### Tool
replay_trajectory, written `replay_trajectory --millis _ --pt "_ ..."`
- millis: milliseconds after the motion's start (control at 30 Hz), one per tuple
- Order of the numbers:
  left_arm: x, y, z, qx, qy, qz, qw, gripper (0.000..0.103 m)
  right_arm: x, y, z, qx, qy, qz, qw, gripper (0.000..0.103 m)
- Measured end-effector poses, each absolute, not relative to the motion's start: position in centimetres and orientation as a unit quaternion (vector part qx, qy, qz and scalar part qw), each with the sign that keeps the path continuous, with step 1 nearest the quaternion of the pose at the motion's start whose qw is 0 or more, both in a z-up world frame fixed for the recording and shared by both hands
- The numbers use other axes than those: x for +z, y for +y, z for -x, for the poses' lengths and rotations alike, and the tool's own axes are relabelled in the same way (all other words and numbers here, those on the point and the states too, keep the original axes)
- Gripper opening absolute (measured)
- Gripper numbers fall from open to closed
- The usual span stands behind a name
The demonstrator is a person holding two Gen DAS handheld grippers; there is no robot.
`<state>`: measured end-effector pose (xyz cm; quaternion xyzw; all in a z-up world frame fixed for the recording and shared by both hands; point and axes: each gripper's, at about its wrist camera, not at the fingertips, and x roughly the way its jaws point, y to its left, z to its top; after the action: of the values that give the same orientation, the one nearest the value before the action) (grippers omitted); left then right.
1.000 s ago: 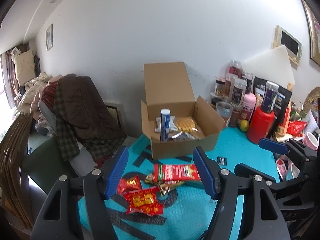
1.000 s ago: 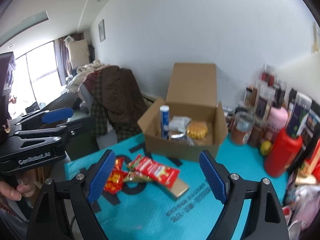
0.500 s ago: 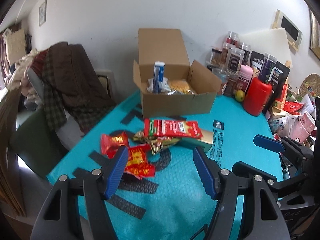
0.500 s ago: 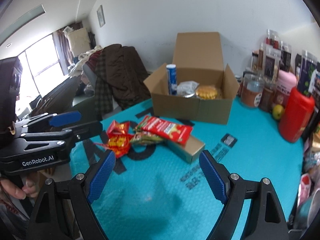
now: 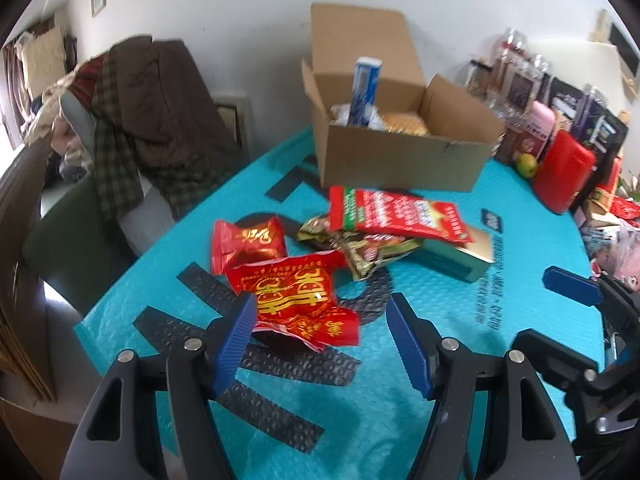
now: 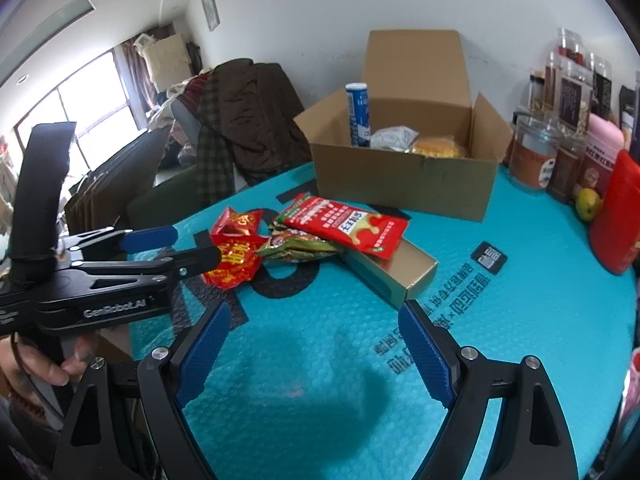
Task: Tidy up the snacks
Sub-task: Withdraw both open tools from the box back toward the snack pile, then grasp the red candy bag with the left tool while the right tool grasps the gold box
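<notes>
An open cardboard box (image 5: 400, 160) stands at the back of the teal mat (image 5: 440, 380), holding a blue tube (image 5: 366, 88) and wrapped snacks. In front of it lies a loose pile: a long red-green packet (image 5: 396, 216) across a gold box (image 5: 460, 256), a green-gold packet (image 5: 360, 248), a small red packet (image 5: 248, 242) and a larger red packet with gold characters (image 5: 296, 296). My left gripper (image 5: 320, 320) is open, low over the near end of the larger red packet (image 6: 236, 264). My right gripper (image 6: 314, 312) is open over bare mat, just short of the gold box (image 6: 392, 272).
Jars, a pink container, a red bottle (image 5: 560, 176) and a green fruit (image 5: 526, 164) crowd the table's right side. A chair draped with clothes (image 5: 152, 120) stands past the left edge. A hand (image 6: 40, 360) holds the left gripper's handle.
Both grippers have come down toward the mat and tilted downward. The snack pile now looks nearer, and the left fingers frame the larger red packet. Neither jaw width changed.
</notes>
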<state>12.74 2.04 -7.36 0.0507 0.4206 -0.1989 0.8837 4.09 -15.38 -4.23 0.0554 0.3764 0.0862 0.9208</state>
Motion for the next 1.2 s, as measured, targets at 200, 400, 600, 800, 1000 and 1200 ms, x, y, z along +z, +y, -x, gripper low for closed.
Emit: replay_trajectory --millis 200,400,600,800,1000,1200 --pt "-9.8 2.0 -15.4 -0.192 0.462 -0.045 0.864 0.067 -5.3 -16.1 -6.0 0.084 0.396 -0.062 0.912 0.087" --pt "-12.1 2.0 -17.3 -0.176 0.496 -0.046 0.849 0.070 -6.0 -17.1 -7.4 0.077 0.408 -0.060 0.908 0.087" --pt "-12.6 2.2 -18.0 -0.182 0.500 -0.026 0.846 0.080 -7.2 -18.3 -8.8 0.063 0.422 -0.056 0.903 0.087" --pt "-13.2 1.7 -18.4 -0.182 0.508 -0.032 0.841 0.087 -8.4 -18.8 -11.3 0.056 0.429 -0.016 0.902 0.087" --pt "-13.5 0.5 -18.7 -0.186 0.503 -0.048 0.842 0.088 -9.7 -19.5 -13.6 0.063 0.435 0.002 0.898 0.087" --pt "-13.4 -0.1 -17.9 -0.185 0.488 -0.048 0.852 0.080 -10.2 -19.9 -14.0 0.075 0.439 0.001 0.895 0.066"
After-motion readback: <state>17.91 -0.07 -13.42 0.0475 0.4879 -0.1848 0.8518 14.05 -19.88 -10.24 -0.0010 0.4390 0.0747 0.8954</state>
